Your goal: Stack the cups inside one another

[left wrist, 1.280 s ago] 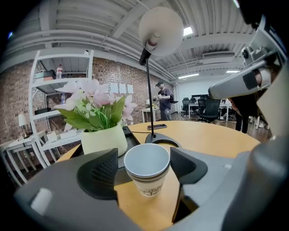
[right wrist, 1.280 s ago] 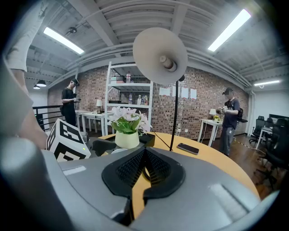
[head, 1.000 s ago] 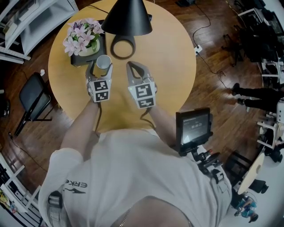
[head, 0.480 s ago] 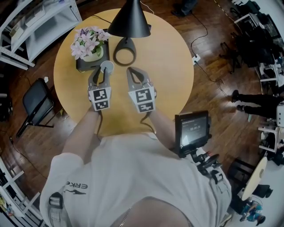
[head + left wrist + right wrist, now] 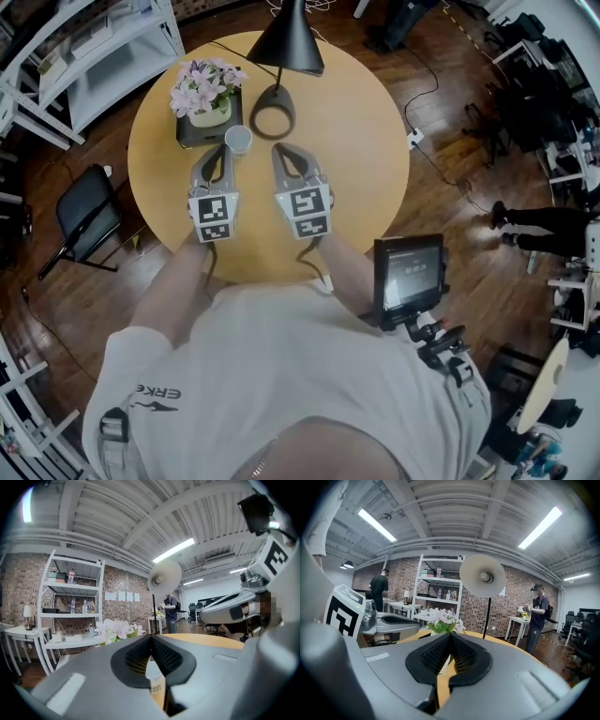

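Yellow round tabletop (image 5: pixel 366 141) carrying one white paper cup (image 5: pixel 238 139), upright, just past left gripper (image 5: pixel 223 153) tips, near lamp base (image 5: pixel 272 120) and flower pot (image 5: pixel 208 94). Left fingers (image 5: pixel 138 657) just closed together on nothing, cup standing free beyond them in left gripper view. Right gripper (image 5: pixel 279 150) alongside, fingers likewise together, empty, apart from cup.

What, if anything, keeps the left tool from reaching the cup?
Likely nothing, so yes: the cup stands just ahead of the left tool, nothing between them, though its jaws are shut.
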Available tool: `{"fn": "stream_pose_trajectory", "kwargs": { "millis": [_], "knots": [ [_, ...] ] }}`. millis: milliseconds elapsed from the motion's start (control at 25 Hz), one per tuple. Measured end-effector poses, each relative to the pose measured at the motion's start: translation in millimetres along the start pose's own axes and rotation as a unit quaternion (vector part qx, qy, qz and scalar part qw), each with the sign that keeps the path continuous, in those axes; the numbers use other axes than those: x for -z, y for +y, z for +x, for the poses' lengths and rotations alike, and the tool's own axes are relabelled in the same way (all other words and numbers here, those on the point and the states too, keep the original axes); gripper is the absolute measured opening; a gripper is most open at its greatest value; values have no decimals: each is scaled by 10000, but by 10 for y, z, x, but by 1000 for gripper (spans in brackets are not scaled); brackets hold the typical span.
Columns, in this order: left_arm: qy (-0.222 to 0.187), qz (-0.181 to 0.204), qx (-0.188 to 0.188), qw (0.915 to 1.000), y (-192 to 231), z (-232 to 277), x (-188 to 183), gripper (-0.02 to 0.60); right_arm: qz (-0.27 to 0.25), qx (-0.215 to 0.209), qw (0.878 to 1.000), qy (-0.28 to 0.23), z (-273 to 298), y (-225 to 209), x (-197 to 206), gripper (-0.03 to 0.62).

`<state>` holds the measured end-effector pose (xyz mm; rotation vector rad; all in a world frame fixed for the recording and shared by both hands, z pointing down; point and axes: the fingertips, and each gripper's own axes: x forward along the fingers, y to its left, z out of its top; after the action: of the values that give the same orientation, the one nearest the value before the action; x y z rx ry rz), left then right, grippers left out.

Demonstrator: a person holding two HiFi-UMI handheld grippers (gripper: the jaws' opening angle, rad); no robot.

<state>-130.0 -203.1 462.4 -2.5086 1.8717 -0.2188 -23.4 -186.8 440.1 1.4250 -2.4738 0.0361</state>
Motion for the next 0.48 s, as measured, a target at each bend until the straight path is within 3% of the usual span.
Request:
{"fn": "stream_pose_trajectory", "kwargs": {
  "millis": [240, 480],
  "knots": [
    [-284, -120, 102, 9995, -6, -374, -177, 2, 44, 112, 9998, -140, -240, 202, -127, 14],
    [-364, -261, 441, 9980, -151, -750, -197, 2, 93, 340, 9993, -106, -591, 409, -102, 14]
  ]
}}
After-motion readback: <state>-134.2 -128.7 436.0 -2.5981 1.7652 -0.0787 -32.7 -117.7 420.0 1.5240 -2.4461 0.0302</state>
